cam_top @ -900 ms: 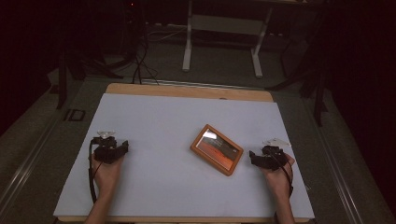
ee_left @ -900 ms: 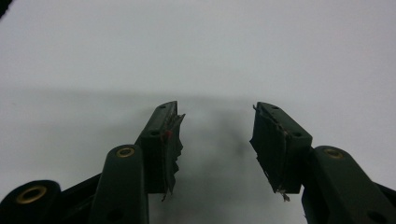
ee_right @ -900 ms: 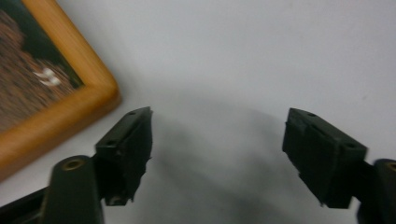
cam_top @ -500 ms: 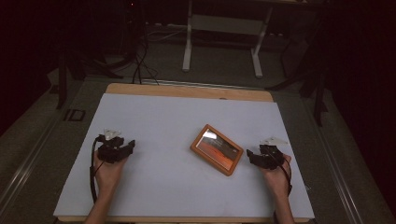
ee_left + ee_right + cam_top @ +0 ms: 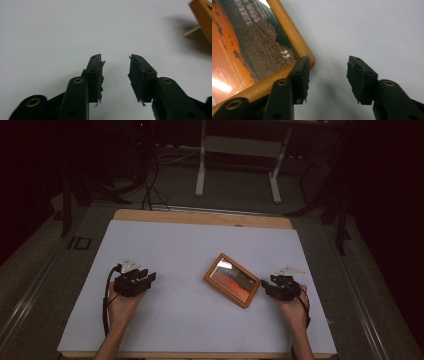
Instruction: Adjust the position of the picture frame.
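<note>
**Picture frame, flat on tabletop: both grippers closing in, neither in contact**

Item: wooden picture frame (image 5: 232,280), lying face up and turned at an angle on the white tabletop (image 5: 190,245). Print under the glass shows an orange and dark landscape with small white lettering. In the left gripper view a pale support leg shows under the frame's edge (image 5: 203,17).

Right gripper (image 5: 270,286): now just beside the frame's nearest corner, having crept toward it over the last second. Jaws parted, nothing between them. In the right gripper view the rounded frame corner (image 5: 310,60) sits right beside the tip of one jaw, outside the gap; whether they touch cannot be told.

Left gripper (image 5: 149,278): has moved inward and swung to point at the frame, which lies well off ahead of it, to one side. Jaws parted and empty (image 5: 116,72), bare tabletop beneath.

Reading: the change is approach from both sides, the right hand leading. The work in hand looks like a pick-up of the frame, not yet begun. The right gripper would need to shift so the frame's edge enters the gap before closing; the left has most of its distance left to cover.
</note>
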Demonstrator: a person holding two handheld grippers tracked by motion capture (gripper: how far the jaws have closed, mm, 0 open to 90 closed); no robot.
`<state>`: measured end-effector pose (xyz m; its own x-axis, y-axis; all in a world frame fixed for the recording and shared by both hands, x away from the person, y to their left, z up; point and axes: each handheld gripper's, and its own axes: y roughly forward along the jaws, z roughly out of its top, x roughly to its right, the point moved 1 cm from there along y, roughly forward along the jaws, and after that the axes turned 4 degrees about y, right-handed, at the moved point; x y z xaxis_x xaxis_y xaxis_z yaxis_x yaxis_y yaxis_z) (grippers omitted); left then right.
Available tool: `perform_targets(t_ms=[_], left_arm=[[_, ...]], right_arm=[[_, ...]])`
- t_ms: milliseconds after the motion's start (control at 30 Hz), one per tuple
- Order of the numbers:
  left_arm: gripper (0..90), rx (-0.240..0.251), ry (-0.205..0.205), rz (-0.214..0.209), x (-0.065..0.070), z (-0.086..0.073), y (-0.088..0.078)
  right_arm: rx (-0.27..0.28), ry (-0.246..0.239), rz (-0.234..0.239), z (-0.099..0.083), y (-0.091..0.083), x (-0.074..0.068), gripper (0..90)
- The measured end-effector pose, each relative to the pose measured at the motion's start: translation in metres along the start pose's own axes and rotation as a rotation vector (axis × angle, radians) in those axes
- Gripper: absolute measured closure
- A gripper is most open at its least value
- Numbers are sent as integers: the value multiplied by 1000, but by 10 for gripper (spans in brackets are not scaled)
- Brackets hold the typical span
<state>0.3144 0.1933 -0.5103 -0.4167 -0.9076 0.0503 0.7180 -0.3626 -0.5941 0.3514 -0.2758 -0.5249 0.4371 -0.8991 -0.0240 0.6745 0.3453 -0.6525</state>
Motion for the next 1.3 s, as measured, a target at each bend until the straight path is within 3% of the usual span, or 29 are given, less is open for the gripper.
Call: perform_targets(t_ms=[200, 333, 367, 533, 833, 1133, 1300], left_arm=[[708, -12, 35, -54, 17, 1, 7], [840, -11, 88, -84, 30, 3, 9], [893, -8, 94, -87, 31, 4, 9], [899, -3, 108, -139, 42, 8, 11], [898, 2, 129, -170, 54, 10, 14], [898, -13, 150, -219, 69, 10, 22], [897, -25, 159, -253, 79, 10, 28]], right_arm=[[20, -6, 12, 6, -1, -4, 748], [24, -23, 13, 11, -1, -7, 893], [21, -24, 16, 12, 0, -7, 897], [4, -22, 37, 17, 11, -6, 898], [-19, -10, 63, 24, 32, -5, 899], [-58, -1, 103, 24, 40, 1, 900], [-67, -13, 136, 18, 37, -4, 900]])
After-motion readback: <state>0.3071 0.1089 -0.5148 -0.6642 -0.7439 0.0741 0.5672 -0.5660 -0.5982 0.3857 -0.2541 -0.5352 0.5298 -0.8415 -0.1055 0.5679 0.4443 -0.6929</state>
